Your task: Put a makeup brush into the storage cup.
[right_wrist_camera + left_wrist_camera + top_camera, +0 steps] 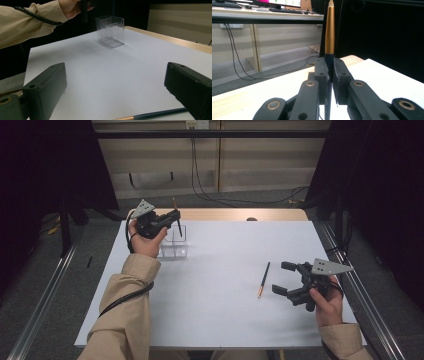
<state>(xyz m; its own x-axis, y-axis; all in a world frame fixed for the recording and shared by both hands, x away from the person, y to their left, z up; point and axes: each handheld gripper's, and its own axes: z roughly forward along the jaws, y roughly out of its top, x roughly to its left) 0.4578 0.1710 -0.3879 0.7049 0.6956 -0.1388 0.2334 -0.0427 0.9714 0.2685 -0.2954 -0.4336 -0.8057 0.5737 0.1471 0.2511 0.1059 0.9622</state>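
My left gripper is held over the far left of the table, shut on a dark pen with a gold end that stands nearly upright. In the left gripper view the gold end rises between the closed jaws. Just below that pen is a clear plastic box, also seen in the right gripper view. My right gripper hovers open near the right edge, with nothing between its jaws. A second pen lies flat on the table just left of it, its shaft showing low by the right jaw.
A white sheet covers the table, with a wooden strip along the far edge. Metal rails run down both sides. Cables hang and trail on the floor beyond. The person's sleeve reaches toward the box.
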